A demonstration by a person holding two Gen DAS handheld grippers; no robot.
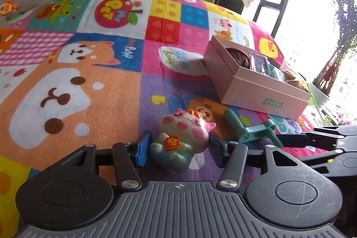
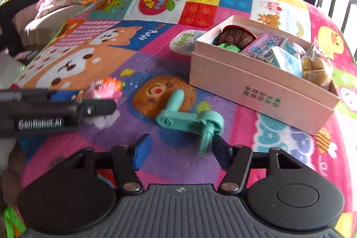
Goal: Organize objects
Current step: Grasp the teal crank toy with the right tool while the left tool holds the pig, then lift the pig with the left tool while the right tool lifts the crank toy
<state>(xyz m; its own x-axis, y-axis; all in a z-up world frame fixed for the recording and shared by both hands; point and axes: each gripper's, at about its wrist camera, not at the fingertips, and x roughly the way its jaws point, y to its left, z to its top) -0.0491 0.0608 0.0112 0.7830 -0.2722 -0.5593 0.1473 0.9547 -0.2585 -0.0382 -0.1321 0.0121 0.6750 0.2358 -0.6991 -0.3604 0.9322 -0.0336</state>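
Blue-padded fingers of the left gripper (image 1: 177,150) stand wide on either side of a pink pig figurine (image 1: 181,141), which lies on its back on the patchwork play mat (image 1: 67,73); neither pad appears to touch it yet. Glossy and rounded, the pig looks like hard glazed ceramic or plastic: stiff, likely slippery, and liable to chip if dropped. Its teal lower body, narrower than the head, seems the surest place to pinch. Just beside it, the right gripper (image 2: 178,150) is also spread wide, its right finger (image 2: 219,147) almost against the stem of a mint-green plastic hand crank (image 2: 189,121). That piece looks light and rigid, and its straight middle bar offers a flatter hold than the round knobs. Beyond both, near the crank, an open pink cardboard box (image 2: 256,90) already holds a brown knitted item, small printed packets and a bag of biscuits, with little free room showing.
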